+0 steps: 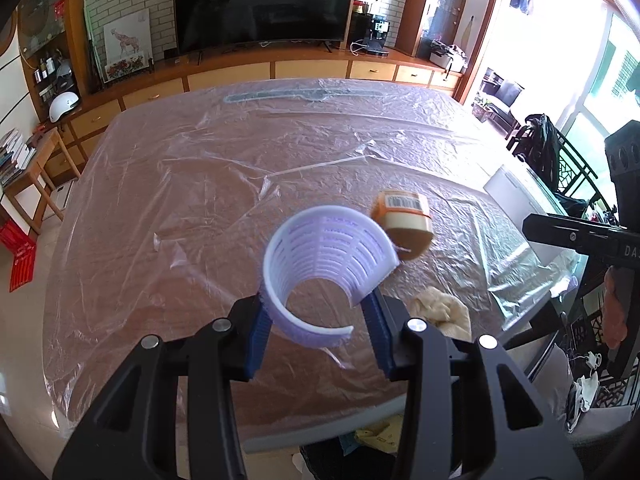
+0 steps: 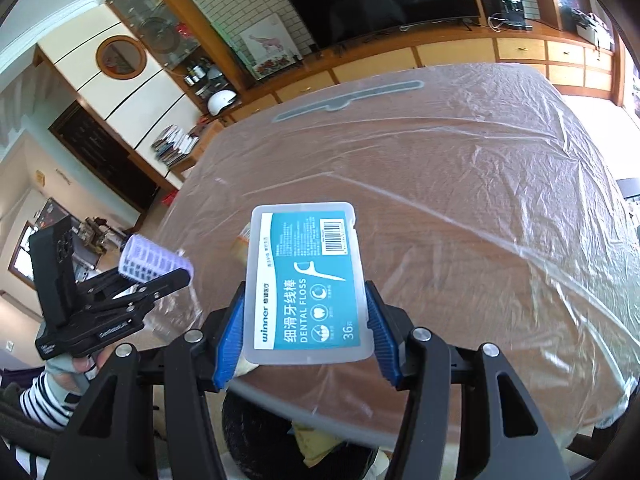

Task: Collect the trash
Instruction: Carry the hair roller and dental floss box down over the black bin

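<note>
Starting at your left, you have the left gripper (image 1: pixel 320 320) pinching a lilac slotted hair roller (image 1: pixel 326 258), its blue pads (image 1: pixel 260 330) pressed against the roller's curved wall on either side. The roller is broken open along one side, so you are squeezing a springy C-shape rather than a closed tube; gripping it low on the wall, close to the pads' tips, looks like the reason it sits tilted with its mouth facing away from you. It hangs clear of the plastic-covered table (image 1: pixel 168 208).

Just beyond the roller, an orange-and-tan container (image 1: pixel 402 226) with a barcode label lies on its side on the plastic sheet, and a crumpled cream tissue (image 1: pixel 442 310) rests near the table's front edge. Both look like trash you have yet to collect.

Moving right, your right gripper (image 2: pixel 306 320) is clamped on a flat translucent dental floss box (image 2: pixel 306 284), blue pads (image 2: pixel 230 340) bearing on its two long edges. Holding it across the narrow width keeps the label face up and the box level, lifted off the table.

Below the table edge in both wrist views a dark bin (image 2: pixel 256 436) with scraps inside shows between the fingers. With each hand loaded and raised near that edge, I judge you are carrying both pieces to the bin; release them only once they are over its opening, since the roller may spring sideways when freed.
</note>
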Demonstrator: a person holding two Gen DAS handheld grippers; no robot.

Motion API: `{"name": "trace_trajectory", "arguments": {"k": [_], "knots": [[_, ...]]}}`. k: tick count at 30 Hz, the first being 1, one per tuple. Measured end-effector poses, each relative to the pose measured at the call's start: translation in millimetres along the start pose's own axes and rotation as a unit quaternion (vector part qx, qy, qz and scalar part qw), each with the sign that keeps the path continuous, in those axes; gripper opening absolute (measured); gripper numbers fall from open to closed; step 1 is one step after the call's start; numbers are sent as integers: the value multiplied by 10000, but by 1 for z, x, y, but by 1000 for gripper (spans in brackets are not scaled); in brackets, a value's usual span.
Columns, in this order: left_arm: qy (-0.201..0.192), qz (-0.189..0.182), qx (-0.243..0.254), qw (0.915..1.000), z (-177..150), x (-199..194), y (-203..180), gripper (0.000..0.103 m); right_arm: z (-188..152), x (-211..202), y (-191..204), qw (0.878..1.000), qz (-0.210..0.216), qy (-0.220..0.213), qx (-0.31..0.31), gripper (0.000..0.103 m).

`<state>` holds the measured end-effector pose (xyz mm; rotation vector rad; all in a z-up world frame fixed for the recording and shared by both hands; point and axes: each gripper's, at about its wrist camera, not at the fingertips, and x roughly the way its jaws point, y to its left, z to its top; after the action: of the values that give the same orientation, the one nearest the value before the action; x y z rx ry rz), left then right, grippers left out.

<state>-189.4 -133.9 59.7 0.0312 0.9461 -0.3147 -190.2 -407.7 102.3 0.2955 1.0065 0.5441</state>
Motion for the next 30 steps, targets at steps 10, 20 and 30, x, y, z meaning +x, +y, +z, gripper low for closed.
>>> {"name": "trace_trajectory", "arguments": {"k": [10,20,30], "knots": [[38,-177,101,9998,-23,-17,-13,44,-32,-26,14,9996,256,105,-62,54],[69,-334,200,9992,-55,-34,-29,44,-74,-28,37,9987,433,235,-143,54],[141,-481,507,9975,-78,-47,-50,44,-107,-32,46,9968,613,483,-161,54]]}}
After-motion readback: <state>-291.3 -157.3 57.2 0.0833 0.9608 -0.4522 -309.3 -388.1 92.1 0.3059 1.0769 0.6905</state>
